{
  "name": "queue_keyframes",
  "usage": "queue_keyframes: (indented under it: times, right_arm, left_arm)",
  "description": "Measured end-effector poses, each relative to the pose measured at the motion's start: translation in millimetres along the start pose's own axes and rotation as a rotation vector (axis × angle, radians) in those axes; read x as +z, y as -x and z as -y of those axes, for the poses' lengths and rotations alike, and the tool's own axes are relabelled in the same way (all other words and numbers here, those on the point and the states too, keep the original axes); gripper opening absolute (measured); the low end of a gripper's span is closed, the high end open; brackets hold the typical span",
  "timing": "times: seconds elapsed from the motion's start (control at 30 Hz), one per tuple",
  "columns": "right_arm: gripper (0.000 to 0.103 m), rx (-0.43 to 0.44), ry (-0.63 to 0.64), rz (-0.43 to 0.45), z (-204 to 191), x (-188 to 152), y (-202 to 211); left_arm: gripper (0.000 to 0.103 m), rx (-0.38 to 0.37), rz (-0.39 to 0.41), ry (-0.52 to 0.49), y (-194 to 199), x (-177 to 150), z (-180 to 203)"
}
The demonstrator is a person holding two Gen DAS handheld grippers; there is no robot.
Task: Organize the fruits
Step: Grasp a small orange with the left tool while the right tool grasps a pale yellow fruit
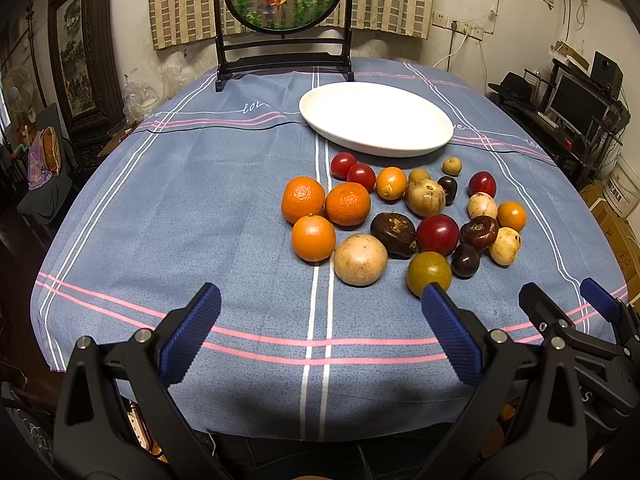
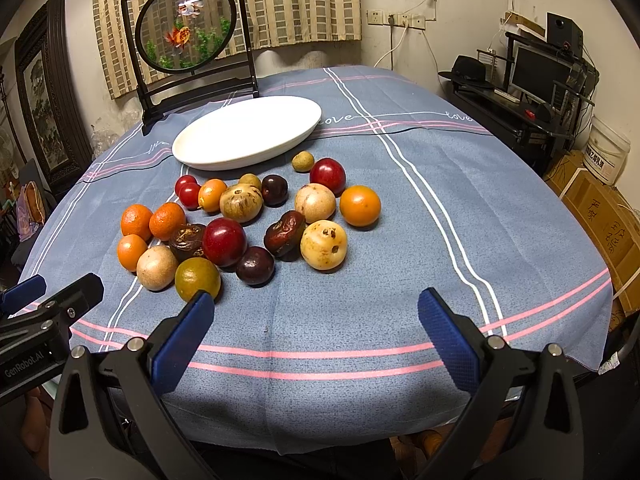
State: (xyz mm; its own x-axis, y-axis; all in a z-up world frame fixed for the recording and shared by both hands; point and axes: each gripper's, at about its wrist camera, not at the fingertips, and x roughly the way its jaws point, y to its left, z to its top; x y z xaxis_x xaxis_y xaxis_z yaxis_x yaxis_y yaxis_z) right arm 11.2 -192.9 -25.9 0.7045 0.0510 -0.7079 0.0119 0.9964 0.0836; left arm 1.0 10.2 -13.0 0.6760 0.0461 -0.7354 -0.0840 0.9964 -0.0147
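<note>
Fruits (image 1: 400,216) lie clustered on the blue tablecloth (image 1: 200,208) just before an empty white plate (image 1: 376,118), as left gripper (image 1: 320,308) and right gripper (image 2: 316,312) hover spread apart, grasping nothing, apparently poised to begin sorting.

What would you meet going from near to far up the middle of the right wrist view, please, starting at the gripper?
Right gripper → greenish citrus fruit → large red plum → white oval plate → framed goldfish screen at the far edge of the table.

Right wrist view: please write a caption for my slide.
Open right gripper facing loose fruits before an empty white plate.
</note>
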Motion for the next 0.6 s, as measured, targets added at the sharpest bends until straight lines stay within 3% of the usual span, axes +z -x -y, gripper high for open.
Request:
queue_keyframes:
  times: [0.23, 0.37, 0.6]
  right_arm:
    - [0.102, 0.002, -0.012, -0.028, 19, 4, -9]
    - [0.102, 0.047, 0.001, -0.074, 33, 5, -19]
    - [0.102, 0.048, 0.062, -0.104, 45, 6, -33]
  left_arm:
    - [0.101, 0.007, -0.02, -0.002, -11, 6, -7]
    - [0.101, 0.019, -0.028, -0.051, -22, 8, -10]
    - [0.101, -0.016, -0.058, -0.111, -43, 11, -17]
